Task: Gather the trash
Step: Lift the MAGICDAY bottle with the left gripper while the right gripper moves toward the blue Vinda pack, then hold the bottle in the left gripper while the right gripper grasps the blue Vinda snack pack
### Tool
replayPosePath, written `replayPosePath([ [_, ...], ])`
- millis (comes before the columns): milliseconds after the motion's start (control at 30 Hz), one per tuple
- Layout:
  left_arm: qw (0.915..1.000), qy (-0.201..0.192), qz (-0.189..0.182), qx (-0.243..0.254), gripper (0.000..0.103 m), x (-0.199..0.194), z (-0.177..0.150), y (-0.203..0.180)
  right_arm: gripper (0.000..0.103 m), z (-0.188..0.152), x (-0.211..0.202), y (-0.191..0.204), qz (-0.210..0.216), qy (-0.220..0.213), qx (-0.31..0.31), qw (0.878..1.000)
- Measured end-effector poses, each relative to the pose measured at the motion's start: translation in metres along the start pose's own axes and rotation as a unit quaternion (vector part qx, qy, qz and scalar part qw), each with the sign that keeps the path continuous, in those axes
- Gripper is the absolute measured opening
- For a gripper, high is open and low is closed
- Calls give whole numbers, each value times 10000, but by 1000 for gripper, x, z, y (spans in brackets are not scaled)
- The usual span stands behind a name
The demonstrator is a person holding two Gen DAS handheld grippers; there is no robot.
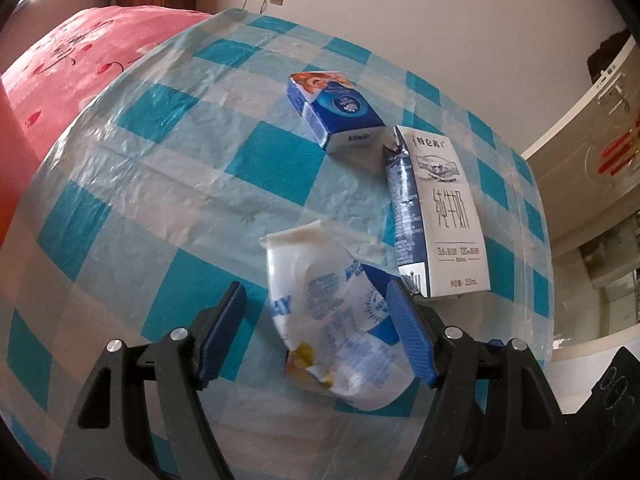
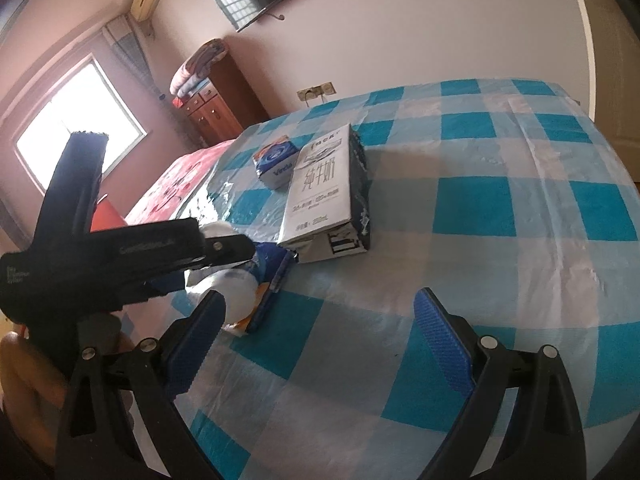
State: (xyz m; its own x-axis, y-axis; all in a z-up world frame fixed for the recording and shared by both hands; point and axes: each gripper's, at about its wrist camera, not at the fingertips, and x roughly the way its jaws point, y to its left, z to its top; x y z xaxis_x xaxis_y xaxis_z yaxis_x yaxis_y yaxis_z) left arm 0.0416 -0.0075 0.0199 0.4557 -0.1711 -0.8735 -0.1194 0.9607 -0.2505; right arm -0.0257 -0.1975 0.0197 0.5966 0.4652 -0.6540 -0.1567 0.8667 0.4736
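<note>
Blue-and-white checked plastic sheeting (image 1: 168,184) covers the table, wrinkled and shiny. Three pieces of trash lie on it, close together. A crumpled white cup (image 1: 340,320) with blue print rests on its side nearest the left gripper (image 1: 320,320). The gripper's jaws stand apart on either side of it: the right-hand pad (image 1: 408,332) sits against or just beside the cup's edge, while the left-hand pad (image 1: 224,328) is clear of it, with cloth showing between. The cup is not clamped.

Just beyond the cup lies a white milk carton (image 1: 444,220) with a dark blue side, flat on the sheeting. Past its far end is a small blue tissue pack (image 1: 336,112), nearly touching the carton's corner.

The right gripper (image 2: 316,344) hangs over a bare patch of the sheeting, jaws wide apart and holding nothing. From its camera the left gripper's black body (image 2: 120,256) reaches in from the left over the cup (image 2: 240,292), with the carton (image 2: 324,192) and tissue pack (image 2: 276,160) behind.

A bed with a pink cover (image 1: 80,64) stands beside the table.
</note>
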Motion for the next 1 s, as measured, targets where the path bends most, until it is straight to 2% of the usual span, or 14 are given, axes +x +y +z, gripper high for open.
replayPosePath([
  [100,9991,-69,312,269,81,3,-1,-7,94,-1,0,0,29,28,-3,10000],
  [300,9962,-232,649,540,81,2,-2,-13,94,-1,2,1,94,90,-50,9999],
  [467,9956,-266,670,604,59,1,-7,-12,94,-1,4,2,151,134,-80,9998],
  [533,9963,-266,569,594,45,0,-7,-13,94,-1,4,2,171,141,-81,9997],
  [633,9972,-238,429,573,36,-2,-8,-11,94,-2,5,3,174,184,-94,9996],
  [800,9978,-259,277,543,26,-7,-10,-4,94,-2,8,5,196,248,-147,9994],
  [1000,9987,-237,-18,452,20,-18,-12,12,94,-1,8,4,206,247,-141,9994],
])
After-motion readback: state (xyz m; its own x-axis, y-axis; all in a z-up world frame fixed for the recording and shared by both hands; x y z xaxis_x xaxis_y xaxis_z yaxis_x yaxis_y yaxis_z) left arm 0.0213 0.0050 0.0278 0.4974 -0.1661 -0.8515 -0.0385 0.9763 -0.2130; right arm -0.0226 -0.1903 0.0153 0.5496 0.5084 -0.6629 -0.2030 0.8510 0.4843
